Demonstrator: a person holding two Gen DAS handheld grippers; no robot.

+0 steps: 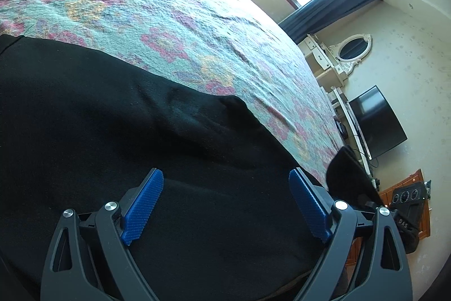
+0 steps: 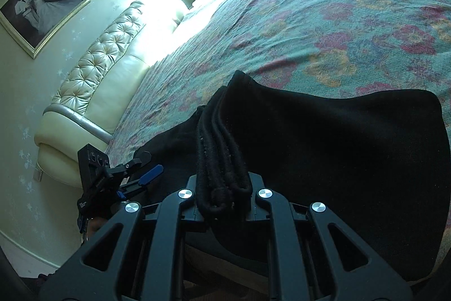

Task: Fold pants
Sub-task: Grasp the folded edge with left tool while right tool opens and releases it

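The right gripper [image 2: 222, 188] is clamped on the black pants' [image 2: 338, 148] bunched hem at six o'clock; the left gripper [image 1: 225, 205] hovers over them, jaws apart, above the bedspread [image 1: 169, 27].

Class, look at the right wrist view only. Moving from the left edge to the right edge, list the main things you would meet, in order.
Framed picture → padded headboard → left gripper → bunched edge of the black pants in the right gripper → flowered bedspread.
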